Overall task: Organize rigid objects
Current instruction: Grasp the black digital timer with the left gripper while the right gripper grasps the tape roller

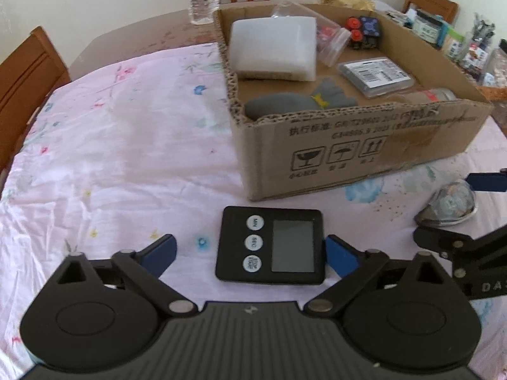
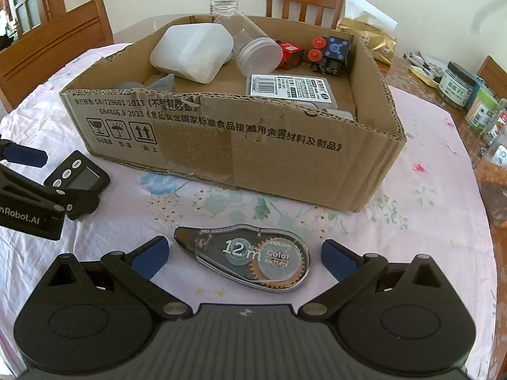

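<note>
On the pink flowered cloth [image 1: 111, 145], just in front of the near wall of the cardboard box [image 1: 364, 158], a black digital timer [image 1: 271, 245] is laid flat with its screen up, and the left gripper [image 1: 250, 255] is set over it with the jaws apart. The right-hand blue pad appears to touch the timer's right edge, while the left-hand pad is kept clear of the button side, so nothing is clamped yet. The timer is seen turned a quarter round: its three round buttons run in a column down the left side, their lettering reads sideways, and its slightly longer side lies across the gap between the pads, presumably so that the two short edges can be squeezed. Further to the right, a clear correction tape dispenser [image 2: 250, 258] is laid flat between the wide-spread pads of the right gripper [image 2: 245, 259], touched by neither. Its long axis runs nearly across the jaws, slightly slanted, with the pointed tip toward the left and a little away from the camera, the rounded body toward the right. The box is already filled with a white plastic container [image 2: 193, 50], a clear jar [image 2: 253, 47] on its side, toy blocks [image 2: 329, 52] and a flat labelled case [image 2: 294, 87]; both loose items are judged bound for it.
</note>
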### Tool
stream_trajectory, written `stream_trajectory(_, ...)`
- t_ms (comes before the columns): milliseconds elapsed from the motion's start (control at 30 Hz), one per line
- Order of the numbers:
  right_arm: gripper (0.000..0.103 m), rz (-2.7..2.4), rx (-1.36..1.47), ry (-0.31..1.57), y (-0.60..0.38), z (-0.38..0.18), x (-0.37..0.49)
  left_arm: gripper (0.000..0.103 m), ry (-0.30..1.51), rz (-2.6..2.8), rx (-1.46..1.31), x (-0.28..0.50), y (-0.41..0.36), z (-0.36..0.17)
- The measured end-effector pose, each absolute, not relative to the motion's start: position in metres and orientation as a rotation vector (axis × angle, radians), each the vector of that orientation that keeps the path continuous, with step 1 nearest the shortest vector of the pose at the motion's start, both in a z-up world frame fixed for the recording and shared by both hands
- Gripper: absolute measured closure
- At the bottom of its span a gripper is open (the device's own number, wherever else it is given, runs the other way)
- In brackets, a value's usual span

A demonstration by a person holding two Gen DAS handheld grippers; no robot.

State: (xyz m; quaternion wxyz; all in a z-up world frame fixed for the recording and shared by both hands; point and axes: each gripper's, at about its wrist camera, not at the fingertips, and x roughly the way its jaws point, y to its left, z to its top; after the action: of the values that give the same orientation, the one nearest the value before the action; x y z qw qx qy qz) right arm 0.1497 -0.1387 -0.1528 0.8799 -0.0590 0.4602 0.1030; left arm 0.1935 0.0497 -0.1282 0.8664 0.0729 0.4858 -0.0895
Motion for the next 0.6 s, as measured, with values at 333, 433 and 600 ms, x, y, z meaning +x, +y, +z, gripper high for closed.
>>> stream_trajectory(333, 0.0, 0.121, -0.075, 0.958, -0.131, -0.153, 0.142, 0.034, 1.015, -0.276, 0.162, 0.198, 0.041, -0.124)
stream_trajectory(433, 0.0, 0.11, -0.071, 0.96, -0.126, -0.152, 0.143, 0.034, 1.018, -0.293, 0.171, 0.196, 0.046, -0.124)
stream_trajectory(600, 0.0, 0.069, -0.052, 0.957, -0.118, -0.151, 0.147, 0.034, 1.019, -0.313, 0.184, 0.198, 0.047, -0.124)
